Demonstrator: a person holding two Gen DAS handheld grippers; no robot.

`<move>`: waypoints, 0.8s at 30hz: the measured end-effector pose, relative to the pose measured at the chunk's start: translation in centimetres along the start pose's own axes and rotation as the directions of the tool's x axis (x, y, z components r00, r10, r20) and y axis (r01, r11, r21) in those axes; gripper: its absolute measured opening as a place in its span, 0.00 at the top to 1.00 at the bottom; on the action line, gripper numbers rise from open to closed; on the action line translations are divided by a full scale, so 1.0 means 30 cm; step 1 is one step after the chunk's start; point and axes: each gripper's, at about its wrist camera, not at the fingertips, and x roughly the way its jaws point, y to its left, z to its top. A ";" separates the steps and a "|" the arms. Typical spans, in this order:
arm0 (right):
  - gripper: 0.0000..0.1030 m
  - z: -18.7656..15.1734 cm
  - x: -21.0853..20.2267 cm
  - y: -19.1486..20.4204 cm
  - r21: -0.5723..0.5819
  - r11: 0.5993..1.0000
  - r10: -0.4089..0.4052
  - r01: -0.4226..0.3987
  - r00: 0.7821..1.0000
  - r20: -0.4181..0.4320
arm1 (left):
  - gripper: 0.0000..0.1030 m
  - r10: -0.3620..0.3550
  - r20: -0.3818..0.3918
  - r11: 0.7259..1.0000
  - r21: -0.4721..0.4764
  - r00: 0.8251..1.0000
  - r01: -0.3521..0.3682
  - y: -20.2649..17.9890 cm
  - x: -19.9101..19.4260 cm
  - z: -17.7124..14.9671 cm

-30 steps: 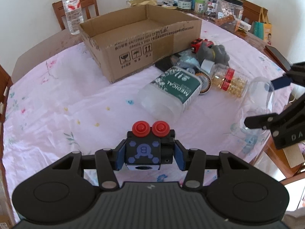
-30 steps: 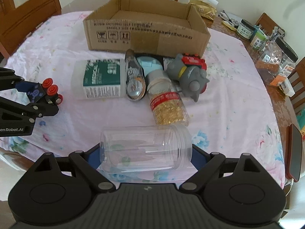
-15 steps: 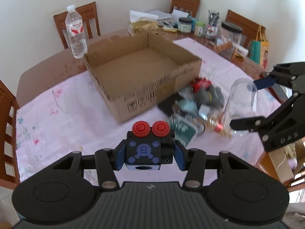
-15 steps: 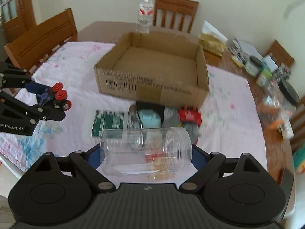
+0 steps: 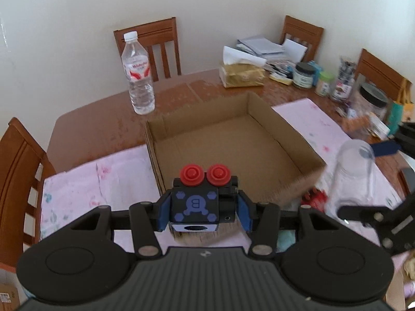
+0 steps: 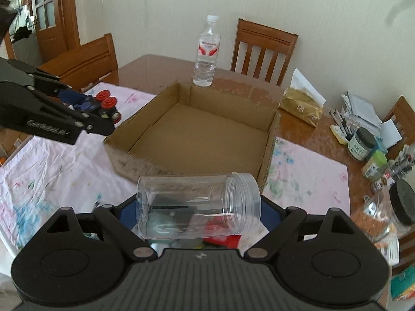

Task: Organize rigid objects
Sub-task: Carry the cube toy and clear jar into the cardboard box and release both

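Note:
My left gripper (image 5: pixel 202 211) is shut on a black toy block (image 5: pixel 198 204) with two red knobs and a blue "B" mark, held in the air near the front left corner of the open cardboard box (image 5: pixel 259 114). In the right wrist view the same block (image 6: pixel 101 106) hangs left of the box (image 6: pixel 267 155). My right gripper (image 6: pixel 198 207) is shut on a clear plastic jar (image 6: pixel 197 204), lying sideways, mouth to the right, just before the box's front wall. The jar also shows in the left wrist view (image 5: pixel 352 176). The box is empty.
A water bottle (image 5: pixel 138 75) stands behind the box. A tissue pack (image 5: pixel 241 73), jars (image 5: pixel 303 75) and papers crowd the far right of the table. Wooden chairs (image 6: pixel 262 49) ring the table. A red toy (image 5: pixel 316 198) and other items lie below the jar.
Both grippers have risen and moved forward toward the box with their loads. The loose items on the cloth have dropped out of view beneath them.

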 end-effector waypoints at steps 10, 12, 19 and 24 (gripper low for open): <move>0.09 0.032 0.035 -0.087 0.027 1.000 0.013 -0.013 1.000 0.009 | 0.51 0.073 -0.064 0.997 -0.028 0.995 -0.075 0.049 0.296 0.167; 0.09 0.039 0.040 -0.099 0.031 0.999 0.009 -0.009 1.000 0.008 | 0.51 0.091 -0.057 0.995 -0.030 0.994 -0.092 0.060 0.341 0.198; 0.09 0.058 0.060 -0.110 0.045 0.999 0.002 -0.003 1.000 0.002 | 0.14 0.145 0.013 0.985 -0.092 0.989 -0.143 0.110 0.407 0.275; 0.09 0.086 0.092 -0.110 0.037 0.999 0.010 -0.010 1.000 0.000 | 0.08 0.112 0.018 0.987 -0.115 0.994 -0.109 0.121 0.361 0.248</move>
